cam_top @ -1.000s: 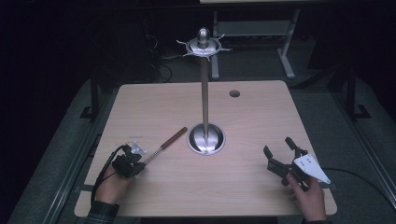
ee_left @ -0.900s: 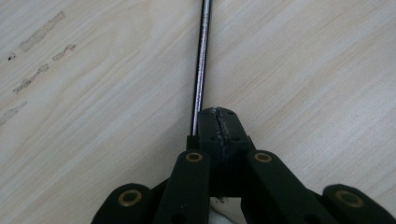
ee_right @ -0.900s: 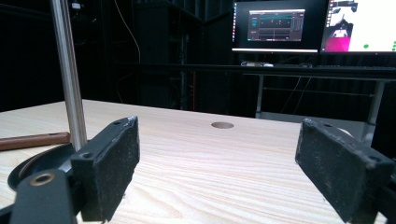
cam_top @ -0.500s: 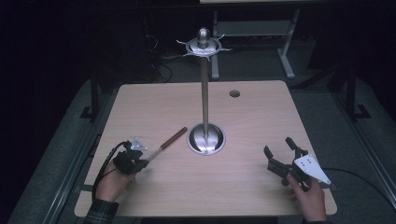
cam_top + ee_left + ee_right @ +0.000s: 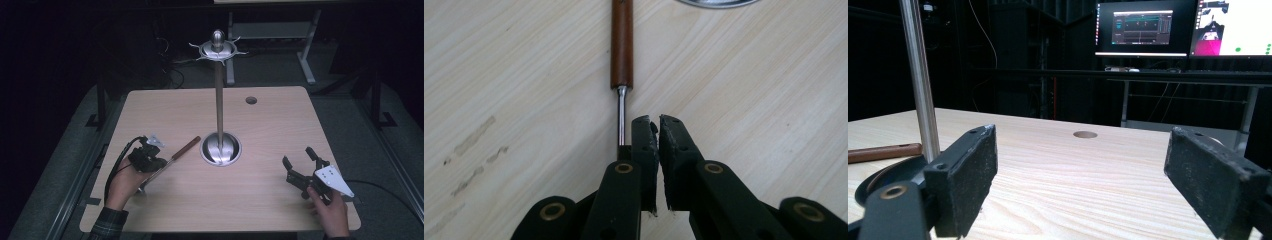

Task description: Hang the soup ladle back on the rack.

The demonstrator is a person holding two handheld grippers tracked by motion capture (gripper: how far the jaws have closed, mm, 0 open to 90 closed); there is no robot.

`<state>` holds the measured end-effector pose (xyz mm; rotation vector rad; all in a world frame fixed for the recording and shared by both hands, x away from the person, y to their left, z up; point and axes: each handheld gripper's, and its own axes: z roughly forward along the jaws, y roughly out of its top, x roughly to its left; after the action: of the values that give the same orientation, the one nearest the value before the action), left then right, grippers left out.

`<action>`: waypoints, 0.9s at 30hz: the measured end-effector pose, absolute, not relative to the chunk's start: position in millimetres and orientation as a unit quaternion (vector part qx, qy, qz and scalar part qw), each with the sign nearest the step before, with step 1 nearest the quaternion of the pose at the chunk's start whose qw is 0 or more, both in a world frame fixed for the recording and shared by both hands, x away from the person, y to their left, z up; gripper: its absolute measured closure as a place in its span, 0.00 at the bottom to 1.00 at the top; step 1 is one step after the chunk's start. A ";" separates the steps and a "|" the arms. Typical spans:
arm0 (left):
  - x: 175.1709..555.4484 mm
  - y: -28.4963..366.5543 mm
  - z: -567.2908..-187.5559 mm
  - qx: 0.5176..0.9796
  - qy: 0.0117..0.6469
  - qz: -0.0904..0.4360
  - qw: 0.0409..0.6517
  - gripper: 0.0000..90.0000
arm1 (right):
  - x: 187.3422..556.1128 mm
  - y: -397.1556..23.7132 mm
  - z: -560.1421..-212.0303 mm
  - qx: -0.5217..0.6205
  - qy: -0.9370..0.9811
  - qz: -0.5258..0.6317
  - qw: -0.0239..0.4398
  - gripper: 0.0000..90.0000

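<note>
Found the long utensil lying flat on the pale wooden counter, near the front left part, aslant. Noted its brown wooden handle pointing toward the round base of the metal stand and ending just short of it, apart from it. Traced the thin metal shaft from the handle back toward the near left edge, passing under the left hand-held gripper. Could not tell what kind of head the near end carried.

In the left gripper view, saw the left hand-held gripper aimed down at the counter with its two black jaws barely parted, only a slim slit between the pads. Had just been opening by that small amount. Held nothing between the jaws: found bare wood there, and the shaft running just beside the outer face of one jaw, then slipping out of sight beneath it. Could not tell whether that jaw touched the shaft.

Saw the right hand-held gripper near the front right corner, well apart from the utensil, gripped by a hand from below. In its own view, found the jaws spread wide and level over the counter, gripping nothing. Made out the stand's upright pole beyond one jaw, the brown handle beside its base, a round hole in the counter, and two lit monitors in the dark behind.
</note>
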<state>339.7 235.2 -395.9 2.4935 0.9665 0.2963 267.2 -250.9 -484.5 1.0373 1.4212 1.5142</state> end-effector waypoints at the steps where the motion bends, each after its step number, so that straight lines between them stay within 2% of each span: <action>1: 343.1 233.2 -394.8 0.905 0.348 0.100 0.223 0.93 | 267.2 -250.9 -484.5 0.410 0.562 0.598 0.399 0.14; 12: 367.4 220.3 -387.6 0.910 0.338 0.090 0.223 0.87 | 267.0 -251.0 -484.5 0.410 0.561 0.599 0.399 0.14; 27: 404.2 203.0 -417.5 0.919 0.341 0.079 0.180 0.76 | 266.5 -251.5 -484.6 0.410 0.558 0.600 0.401 0.14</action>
<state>404.2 203.0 -417.5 2.5973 0.9624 0.2241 266.5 -251.5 -484.6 1.0379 1.4108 1.5167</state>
